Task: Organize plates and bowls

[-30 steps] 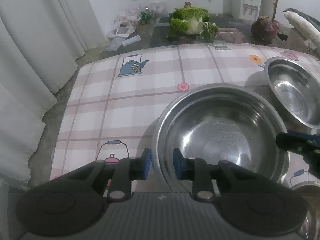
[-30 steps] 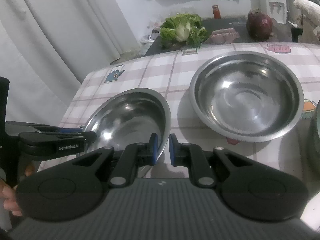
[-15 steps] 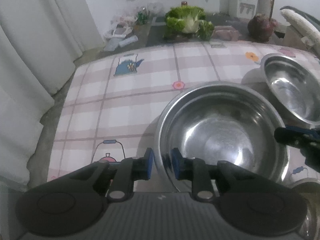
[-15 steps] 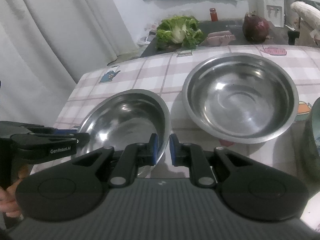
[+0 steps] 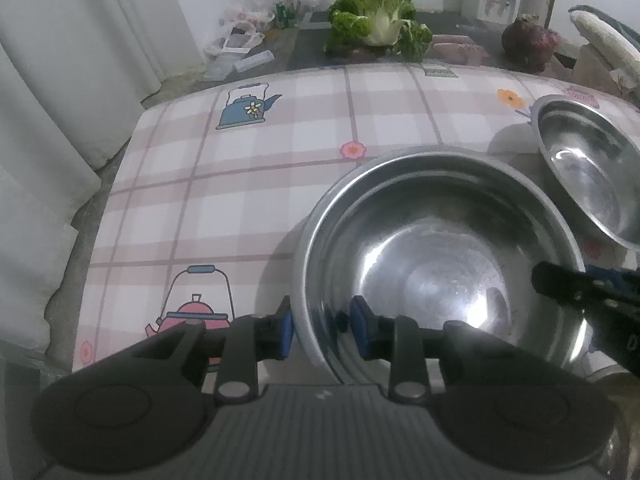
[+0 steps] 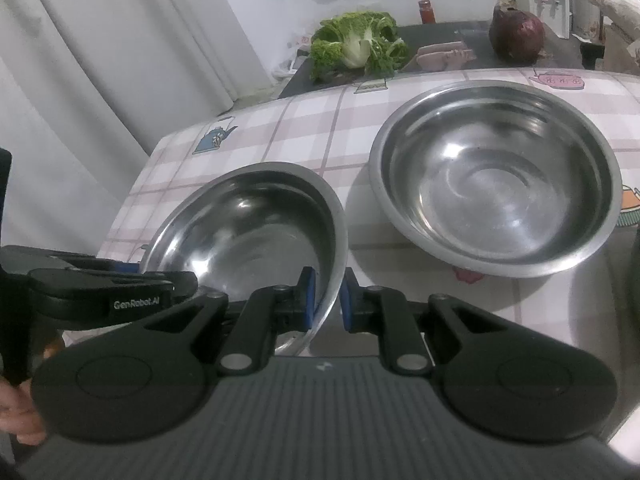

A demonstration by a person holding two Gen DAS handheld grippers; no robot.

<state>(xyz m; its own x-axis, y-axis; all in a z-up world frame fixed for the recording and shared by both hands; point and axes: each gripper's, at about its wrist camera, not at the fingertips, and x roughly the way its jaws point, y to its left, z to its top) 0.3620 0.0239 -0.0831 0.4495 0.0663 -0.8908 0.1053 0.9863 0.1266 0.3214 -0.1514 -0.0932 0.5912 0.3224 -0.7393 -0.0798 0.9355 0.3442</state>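
Observation:
A steel bowl (image 5: 436,256) is held by both grippers above the checked tablecloth. My left gripper (image 5: 322,330) is shut on its near rim. My right gripper (image 6: 326,300) is shut on the opposite rim of the same bowl (image 6: 256,228); its black body shows at the right of the left wrist view (image 5: 588,296). A second steel bowl (image 6: 496,184) rests on the table to the right, also seen in the left wrist view (image 5: 592,176).
Beyond the table's far edge lie a green cabbage (image 6: 360,46), a dark red cabbage (image 6: 518,34) and pink sausages (image 6: 444,56). White curtains (image 5: 60,80) hang at the left. A dark vessel edge (image 6: 634,276) stands at the far right.
The held bowl has shifted slightly, with both grippers moving together. Both grips stay shut on its rim.

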